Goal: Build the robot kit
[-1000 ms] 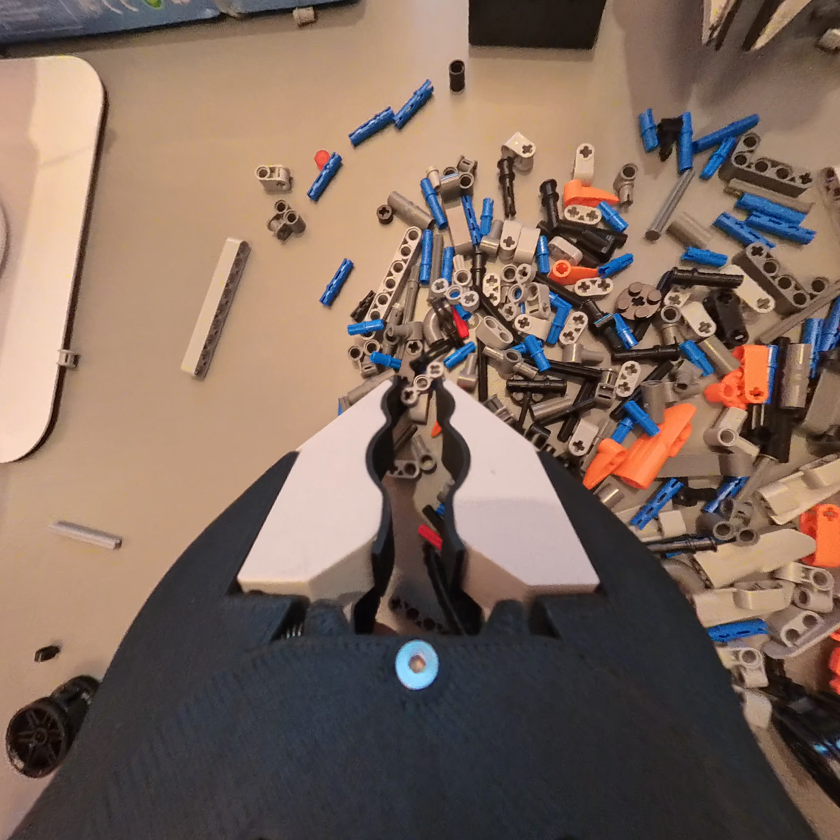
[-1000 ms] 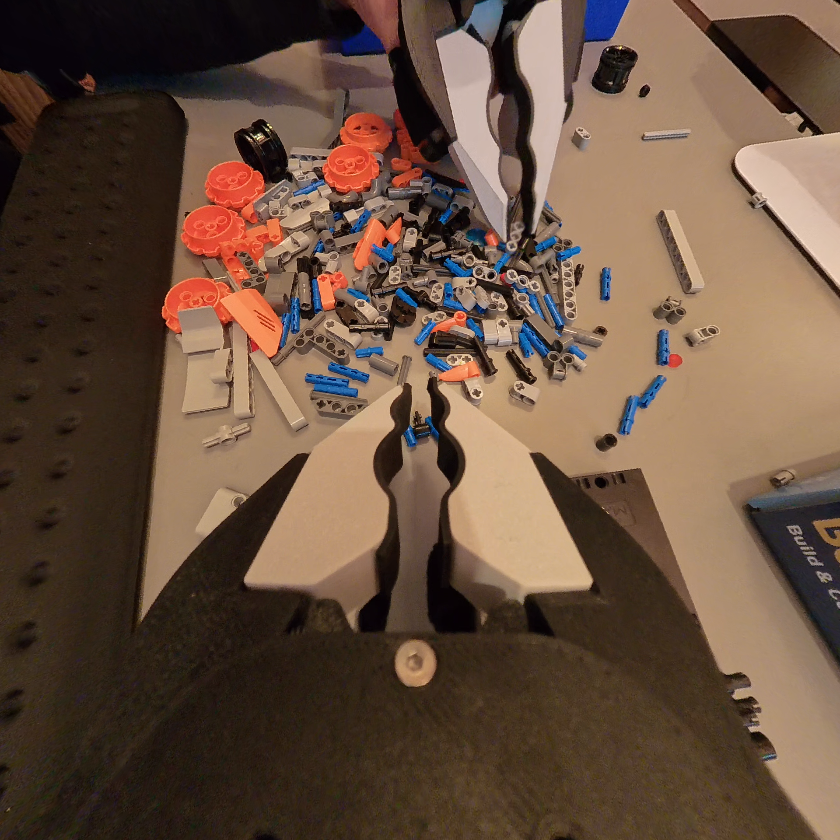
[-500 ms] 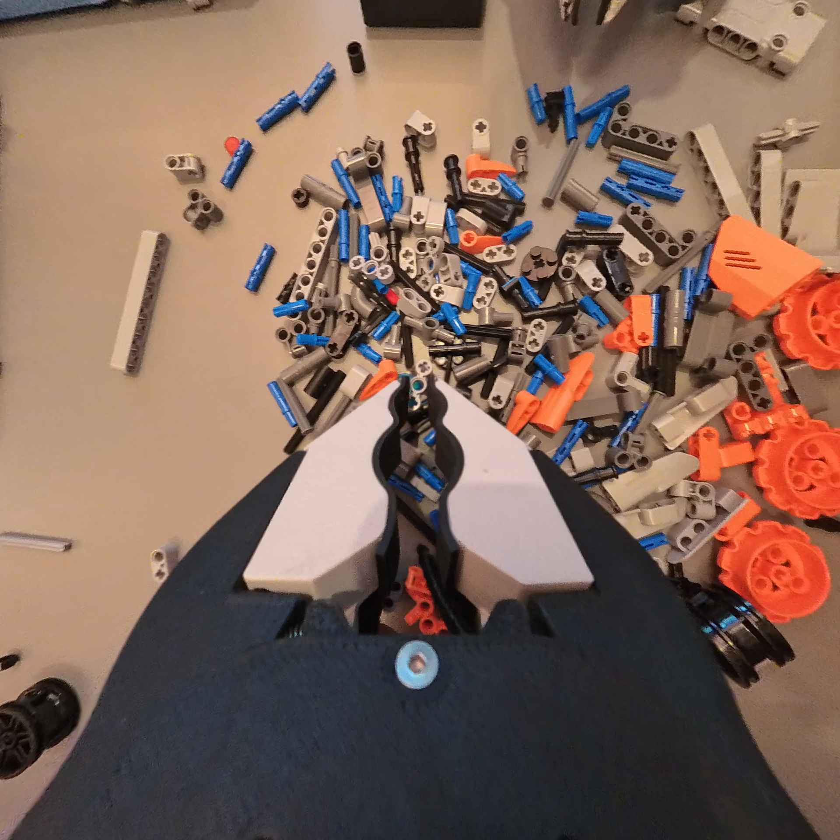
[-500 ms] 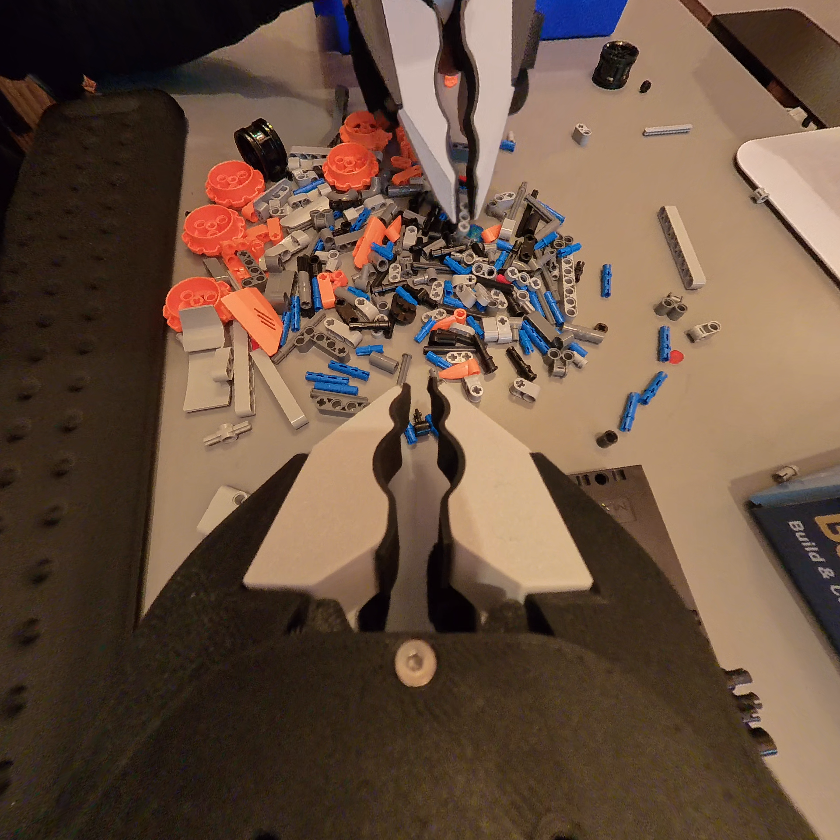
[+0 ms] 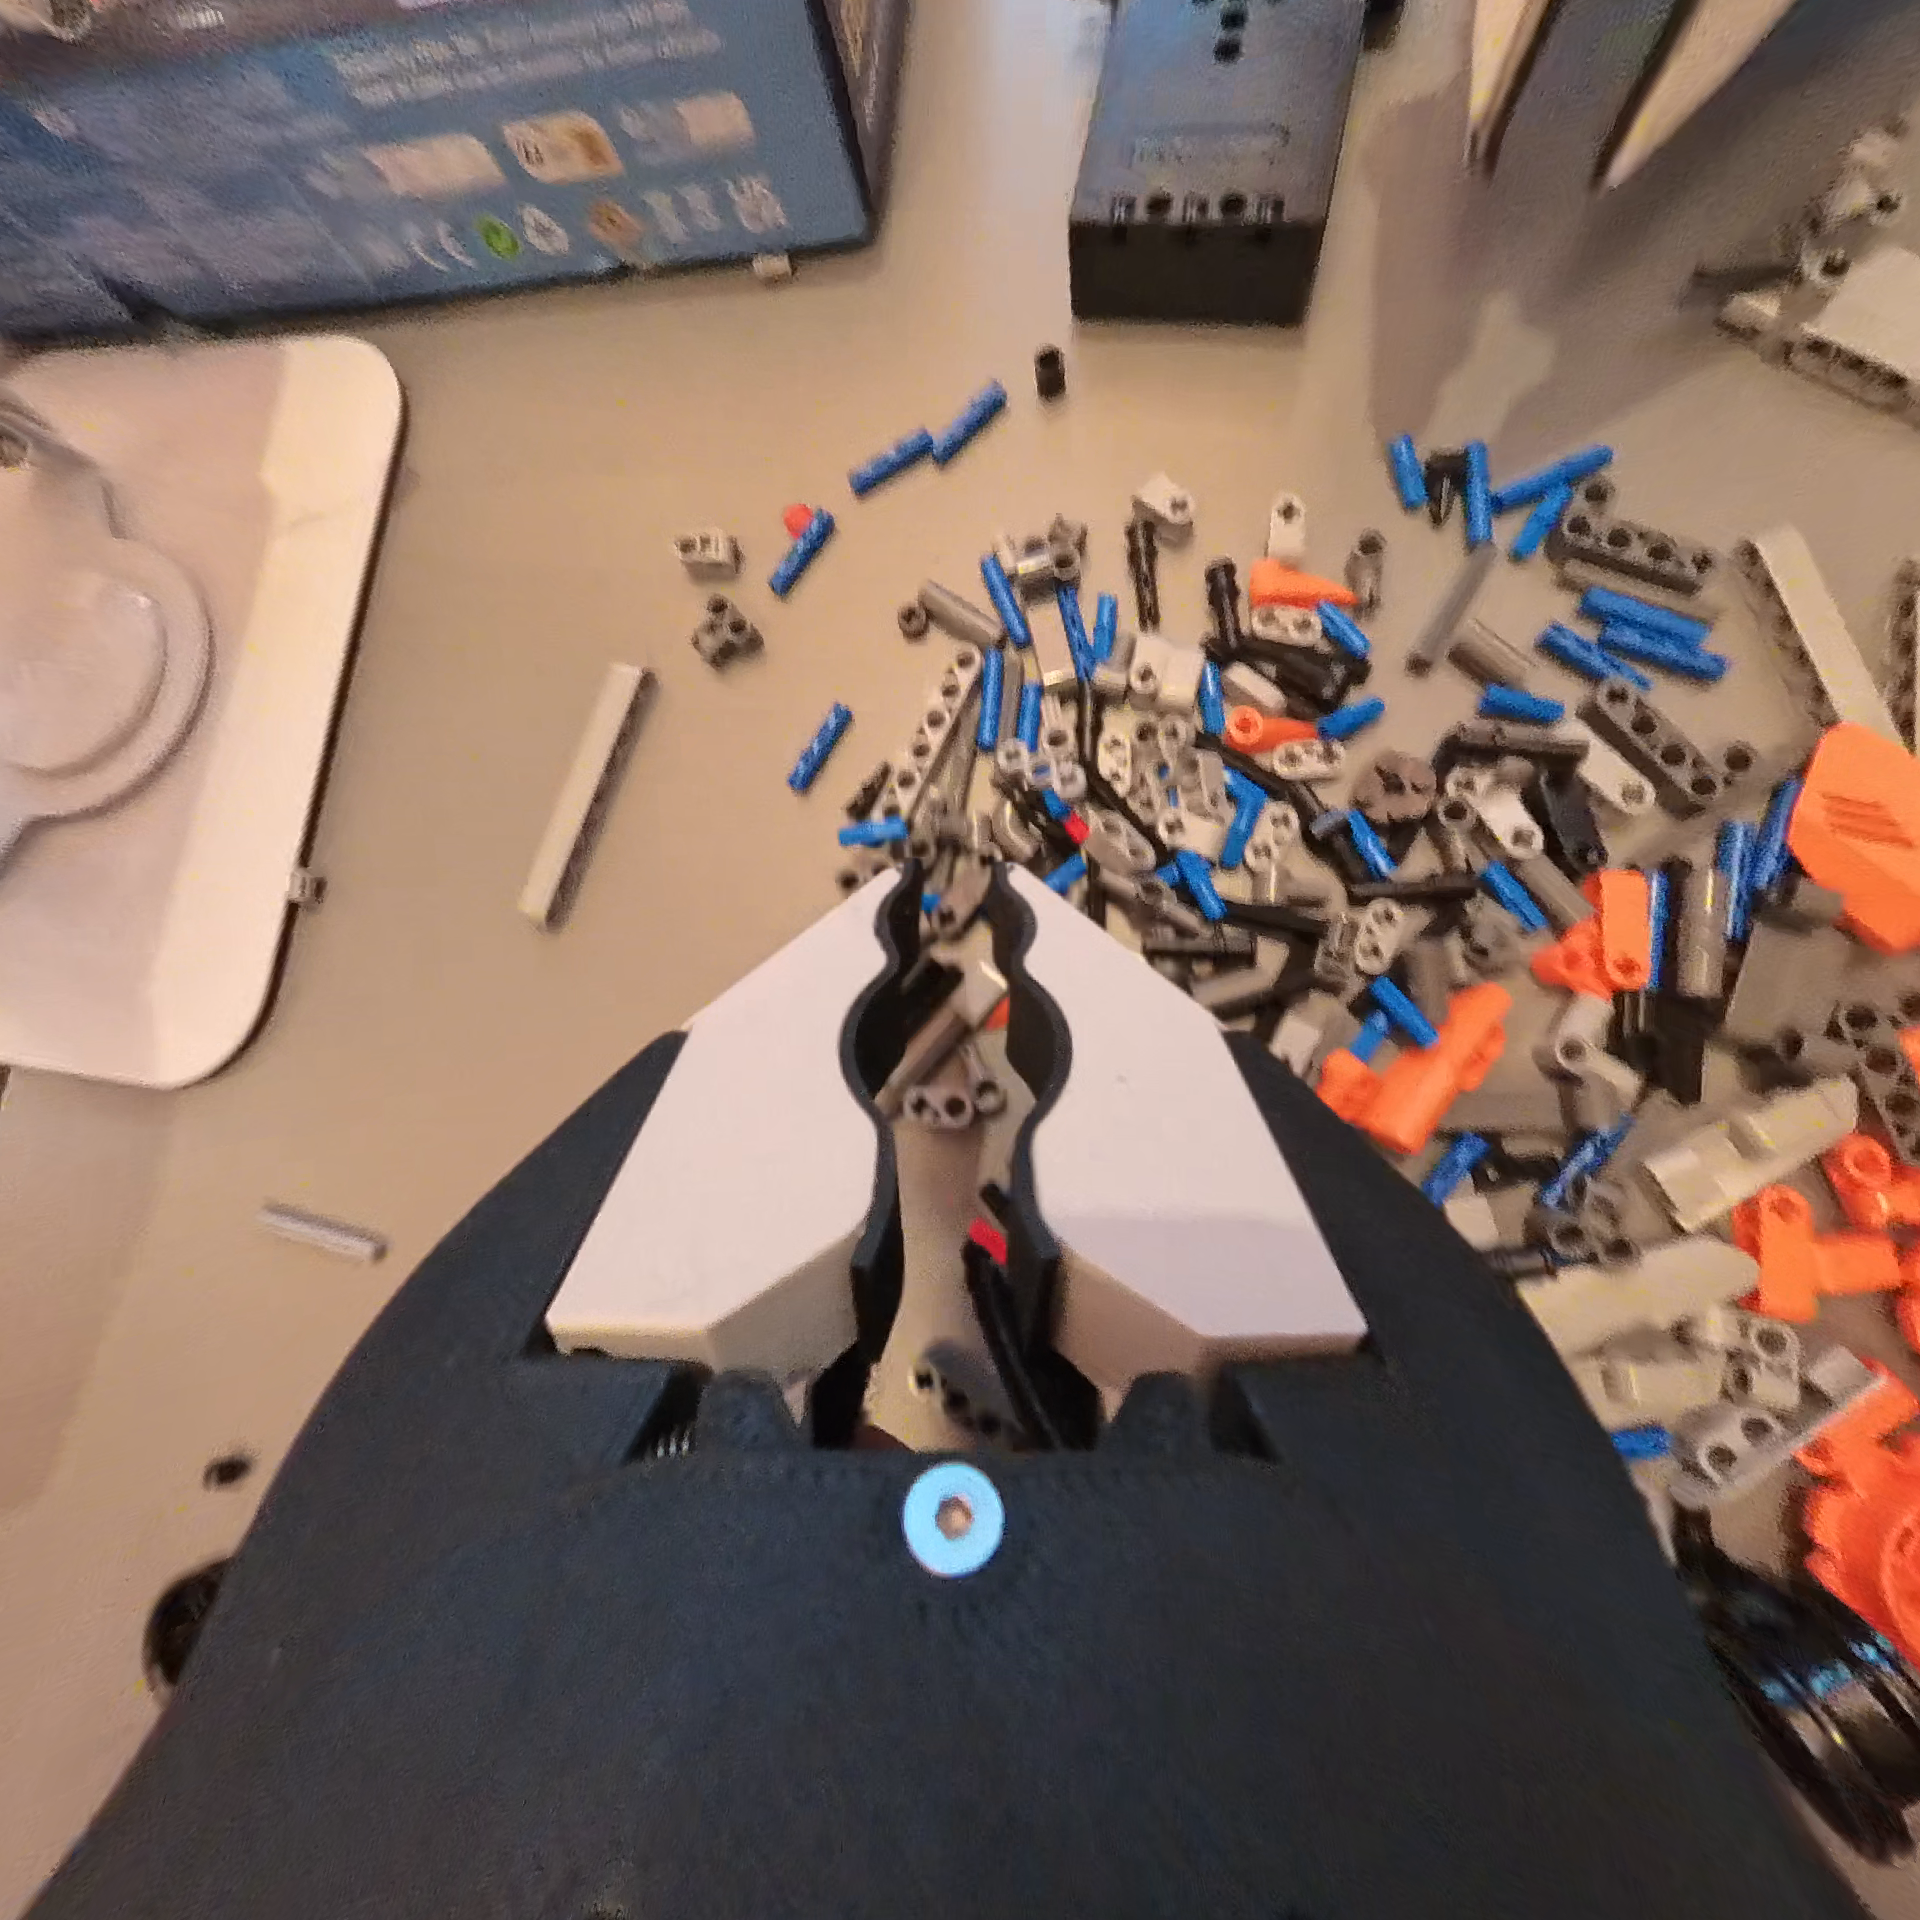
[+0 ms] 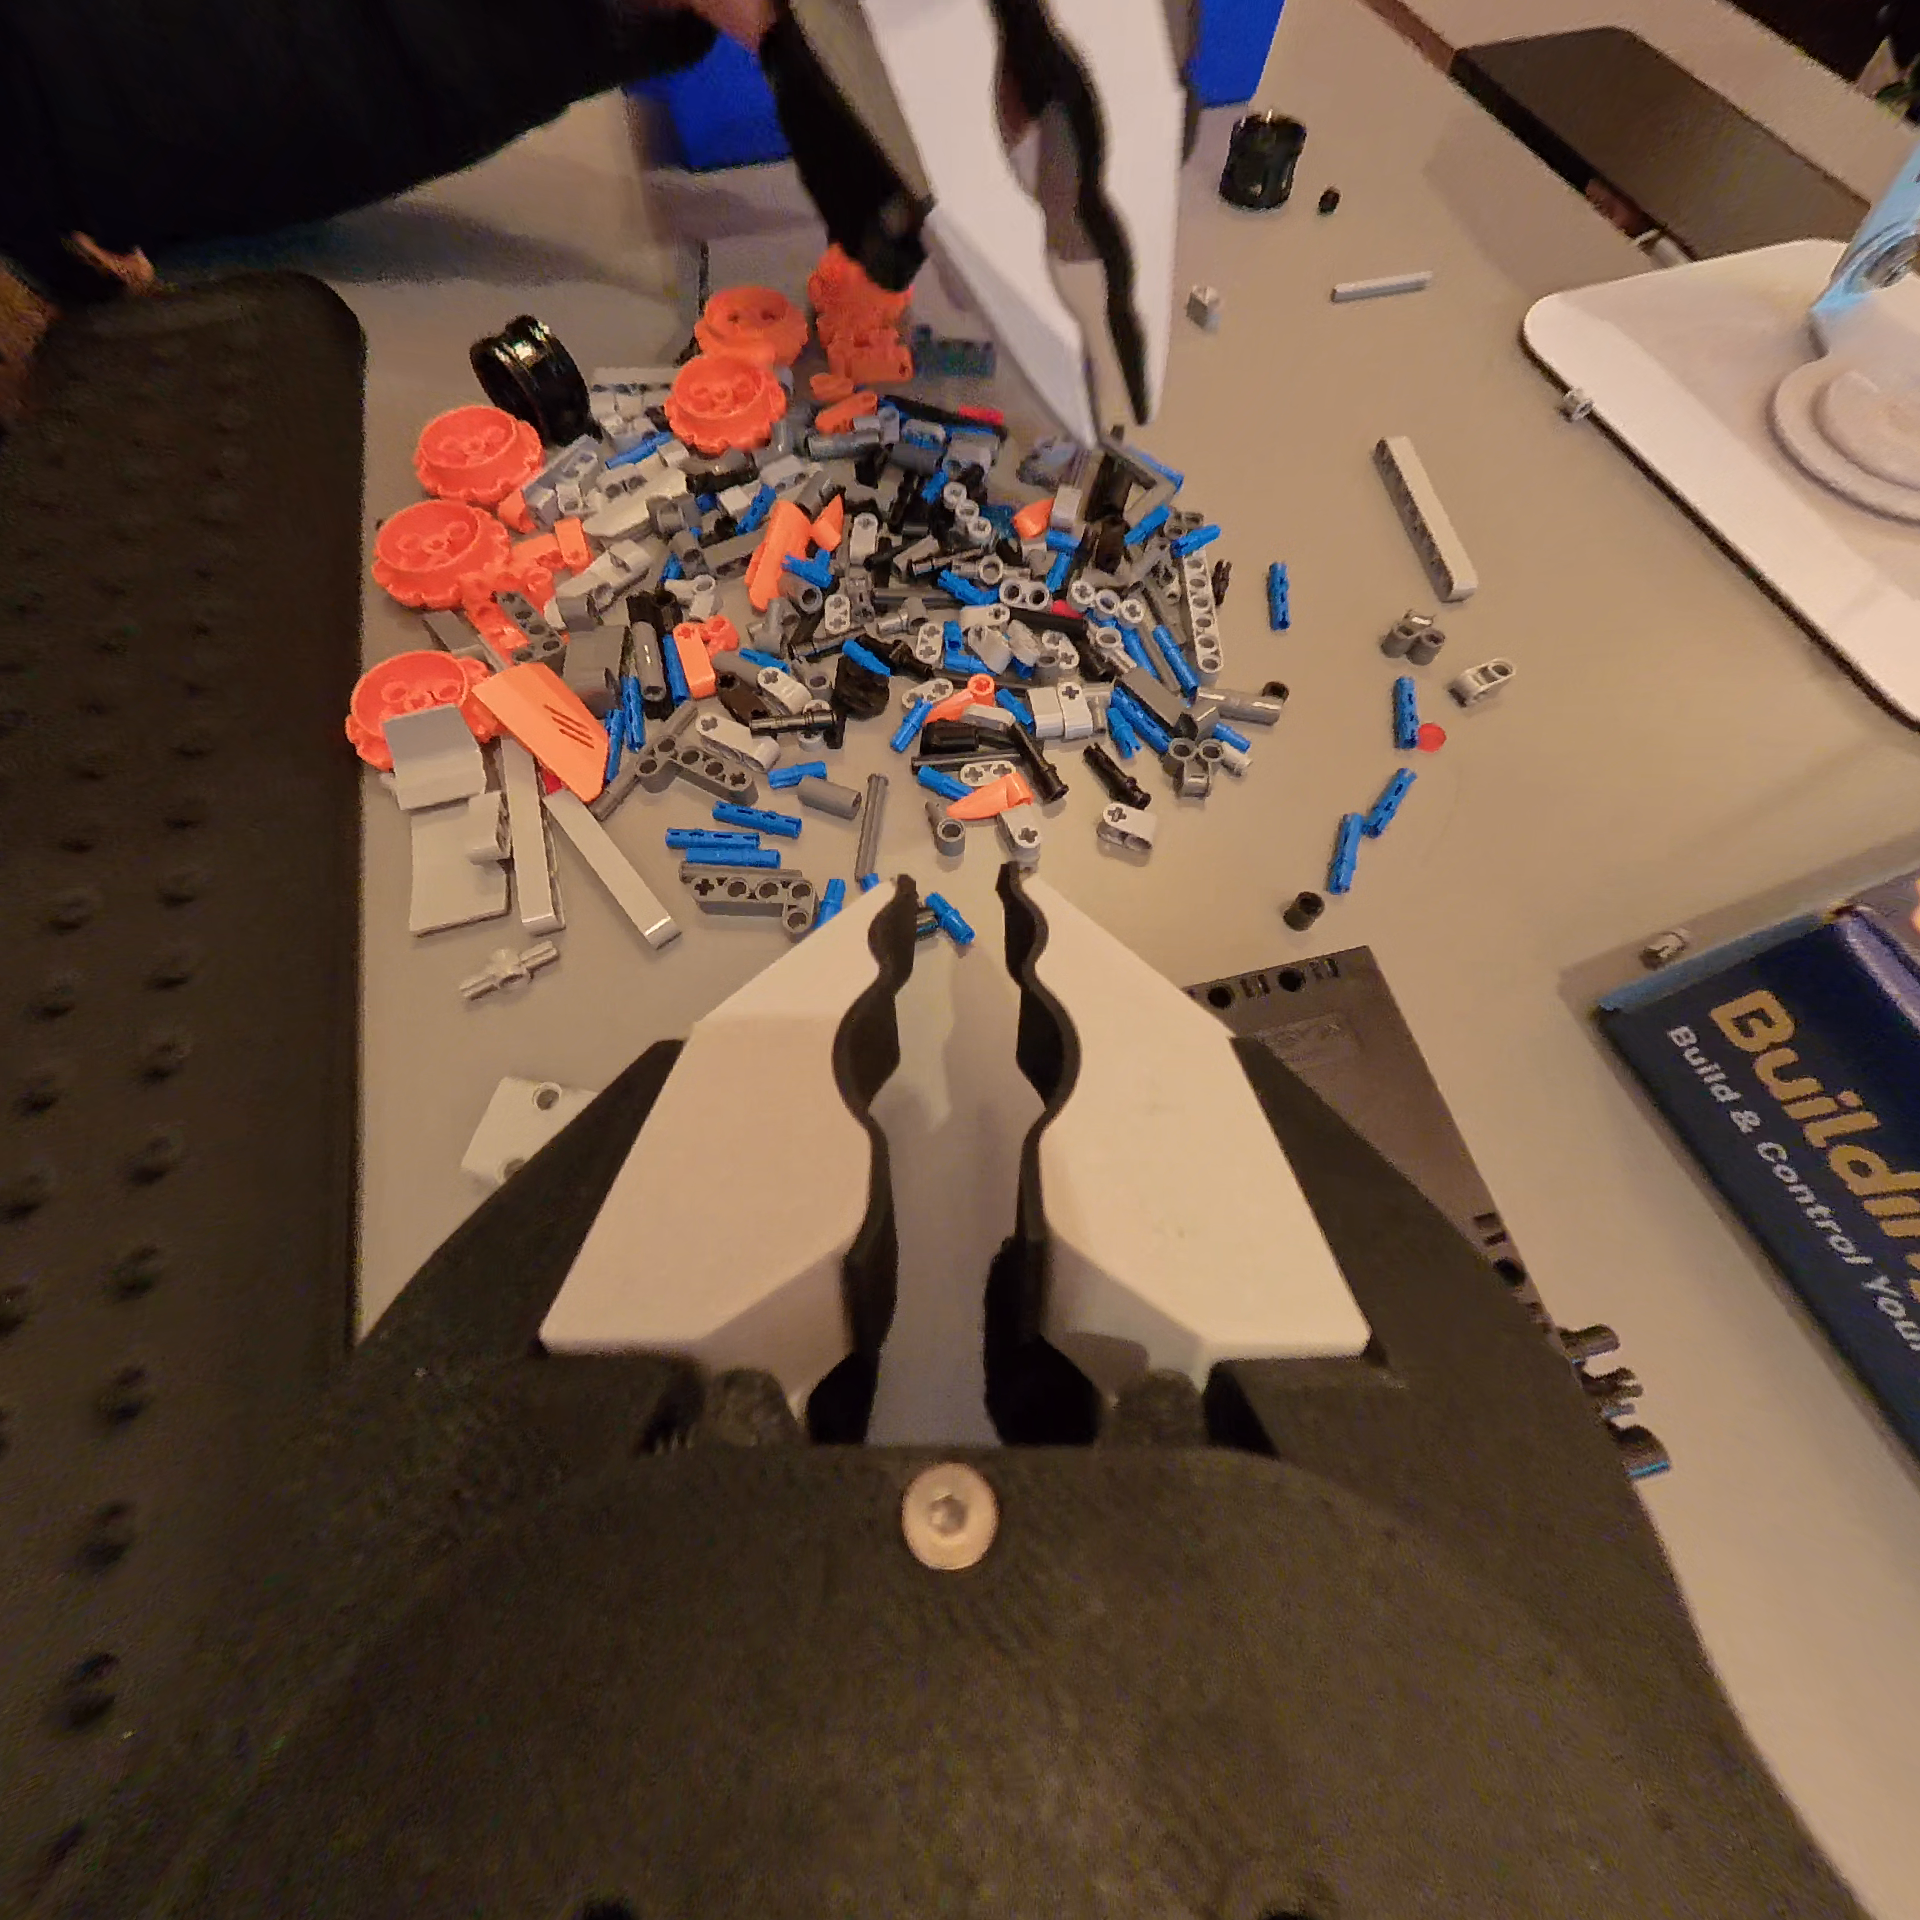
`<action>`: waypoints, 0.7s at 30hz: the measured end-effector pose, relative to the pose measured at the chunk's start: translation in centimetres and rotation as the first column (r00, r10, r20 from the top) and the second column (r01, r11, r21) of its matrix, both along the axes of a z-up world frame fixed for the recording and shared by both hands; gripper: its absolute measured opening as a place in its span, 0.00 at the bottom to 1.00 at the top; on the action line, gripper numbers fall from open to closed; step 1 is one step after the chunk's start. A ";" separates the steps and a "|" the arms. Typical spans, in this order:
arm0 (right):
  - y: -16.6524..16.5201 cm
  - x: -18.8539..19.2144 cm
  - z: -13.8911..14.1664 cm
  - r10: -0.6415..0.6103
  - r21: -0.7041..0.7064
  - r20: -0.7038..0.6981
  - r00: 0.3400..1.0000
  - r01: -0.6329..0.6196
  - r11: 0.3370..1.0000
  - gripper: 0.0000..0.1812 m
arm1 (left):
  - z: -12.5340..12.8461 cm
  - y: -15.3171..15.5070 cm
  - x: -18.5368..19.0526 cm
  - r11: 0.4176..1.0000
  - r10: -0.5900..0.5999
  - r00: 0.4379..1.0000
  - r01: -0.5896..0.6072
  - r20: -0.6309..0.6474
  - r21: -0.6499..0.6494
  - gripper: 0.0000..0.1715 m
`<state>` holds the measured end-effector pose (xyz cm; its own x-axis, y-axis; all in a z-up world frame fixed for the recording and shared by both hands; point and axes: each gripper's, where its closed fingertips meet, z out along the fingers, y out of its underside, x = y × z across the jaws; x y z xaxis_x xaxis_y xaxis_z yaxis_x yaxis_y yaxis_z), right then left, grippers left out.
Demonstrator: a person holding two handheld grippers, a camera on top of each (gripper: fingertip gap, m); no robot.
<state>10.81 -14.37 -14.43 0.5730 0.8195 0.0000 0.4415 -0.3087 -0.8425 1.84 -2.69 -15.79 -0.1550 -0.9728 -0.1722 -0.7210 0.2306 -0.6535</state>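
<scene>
A pile of small building pieces (image 5: 1299, 790) in blue, grey, black and orange lies on the grey table; the right wrist view shows the pile (image 6: 935, 623) too. My left gripper (image 5: 956, 883) is over the pile's left edge, jaws nearly together with a small grey piece (image 5: 961, 896) between the tips. In the right wrist view the left gripper (image 6: 1117, 421) points down at the pile's far side, blurred. My right gripper (image 6: 954, 881) is narrowly open and empty, just short of the pile's near edge, beside a blue pin (image 6: 948, 916).
A white board (image 5: 208, 727) lies left of the pile, a long light grey beam (image 5: 587, 795) beside it. A blue box (image 5: 416, 145) and a black block (image 5: 1195, 208) stand beyond. Orange wheels (image 6: 447, 540) and a black studded mat (image 6: 156, 935) border the pile's other side. About 15 cm separates my left fingertips from my right. From the right gripper's tips to the blue pin (image 6: 948, 916) is close to 5 cm. Look for it in the left wrist view (image 5: 1406, 479) too.
My left gripper swung right over the pile, then back left and up, with a grey piece staying at its tips. My right gripper's jaws opened a little; it hardly moved.
</scene>
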 end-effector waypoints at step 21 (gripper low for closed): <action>-0.7 -0.8 0.2 0.054 0.022 0.014 0.998 -0.055 0.998 0.06 | -3.8 2.4 3.1 0.965 -0.238 0.920 0.260 -0.310 0.031 0.04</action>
<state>10.05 -15.08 -14.19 0.5272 0.8493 0.0262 0.4686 -0.2649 -0.8428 4.94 -0.26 -19.55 -0.4461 -0.8831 -0.1454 -0.7942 0.4655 -0.3905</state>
